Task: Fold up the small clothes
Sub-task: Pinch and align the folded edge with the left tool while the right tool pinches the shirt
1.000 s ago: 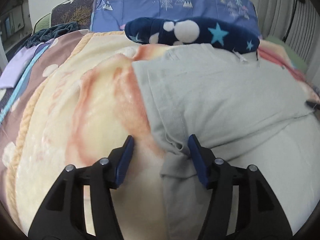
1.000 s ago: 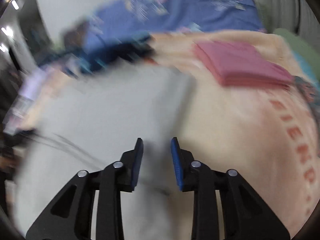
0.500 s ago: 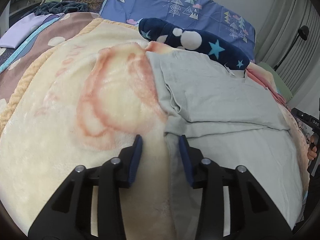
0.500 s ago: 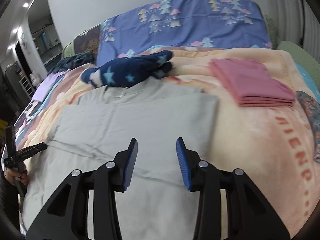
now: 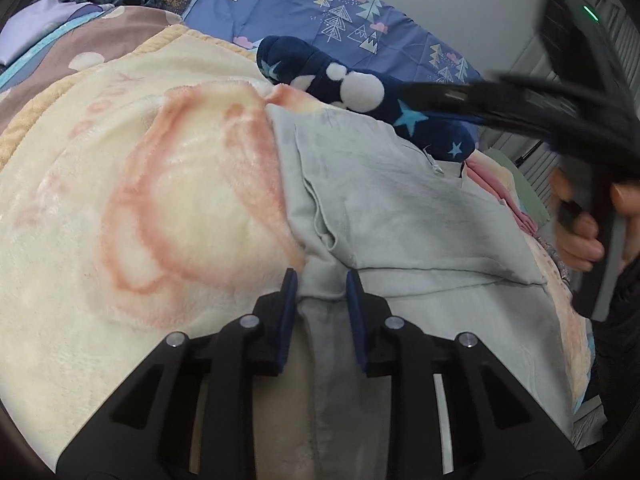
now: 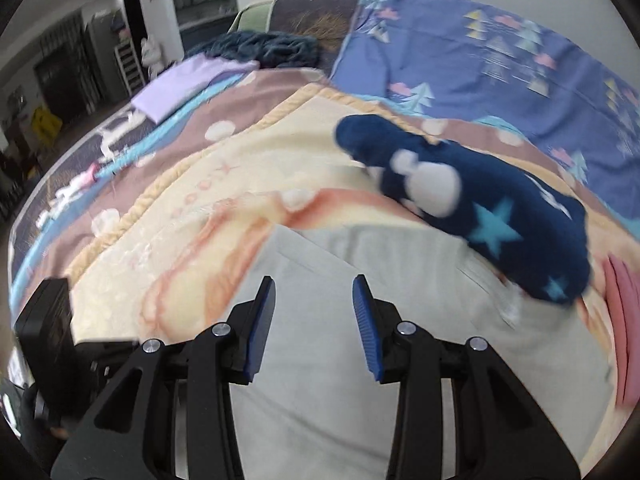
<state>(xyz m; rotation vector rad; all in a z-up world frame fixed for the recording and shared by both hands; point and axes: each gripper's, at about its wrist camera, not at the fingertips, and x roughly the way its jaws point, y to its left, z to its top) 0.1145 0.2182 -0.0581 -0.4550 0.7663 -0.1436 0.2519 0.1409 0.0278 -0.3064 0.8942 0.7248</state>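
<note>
A pale grey garment (image 5: 400, 208) lies spread on the cream and peach blanket (image 5: 140, 200), with one part folded over the rest. My left gripper (image 5: 320, 284) sits low at its left edge. Its jaws are closing, with the folded grey edge between the blue pads, not visibly pinched. In the right wrist view my right gripper (image 6: 314, 300) hovers open over the grey garment (image 6: 340, 380), nothing between its fingers. The left wrist view shows the right gripper (image 5: 560, 120) as a black blur at the upper right, held by a hand (image 5: 580, 236).
A navy fleece piece with stars (image 6: 480, 216) lies just beyond the garment. A folded pink stack (image 6: 624, 320) lies at the right. A blue tree-print cover (image 6: 480, 60) lies at the bed's far end, and a lilac cloth (image 6: 188, 84) at the far left.
The left jaws have narrowed around the garment's left edge. The right gripper has swung fast leftward across the bed and now enters the left wrist view.
</note>
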